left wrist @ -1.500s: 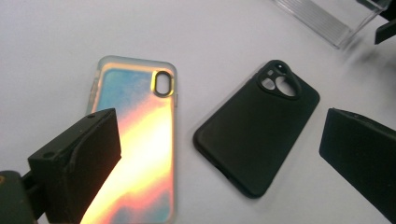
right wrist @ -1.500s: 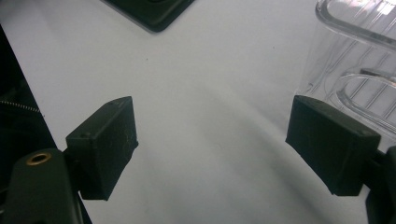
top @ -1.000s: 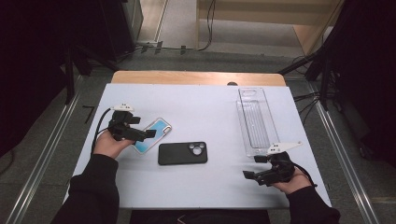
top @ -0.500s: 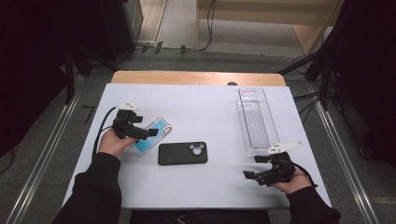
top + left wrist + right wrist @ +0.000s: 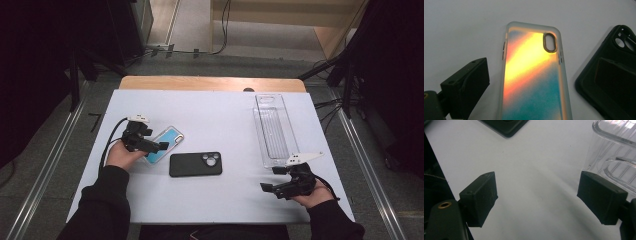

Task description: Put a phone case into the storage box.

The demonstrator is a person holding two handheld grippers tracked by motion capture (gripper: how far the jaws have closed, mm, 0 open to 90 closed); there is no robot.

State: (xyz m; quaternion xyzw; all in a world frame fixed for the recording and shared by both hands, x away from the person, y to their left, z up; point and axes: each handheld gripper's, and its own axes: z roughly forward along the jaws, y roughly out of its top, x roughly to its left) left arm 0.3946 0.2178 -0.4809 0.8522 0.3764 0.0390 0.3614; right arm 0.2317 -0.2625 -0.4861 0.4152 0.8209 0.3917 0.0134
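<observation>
While the left gripper (image 5: 150,145) hangs just over the near end of the iridescent phone case (image 5: 166,144), you can see from the left gripper view that the case (image 5: 534,75) lies flat on the white table (image 5: 220,115), a frosted clear rim around a sheen running from orange and yellow down to teal, with an oval camera cut-out near its far corner. One black jaw stands beside the case's long edge with table showing between them; the other jaw is out of frame, so I cannot tell how wide that gripper stands or whether it grips.

Just beside it lies a black phone case (image 5: 195,164), camera holes toward the right. Further right, a long clear plastic tray (image 5: 274,131) sits lengthwise, and it looks to hold nothing but its own moulded ridges.

Near the tray's close end the right gripper (image 5: 276,180) rests low, jaws wide apart over bare table (image 5: 536,182), nothing between them.
</observation>
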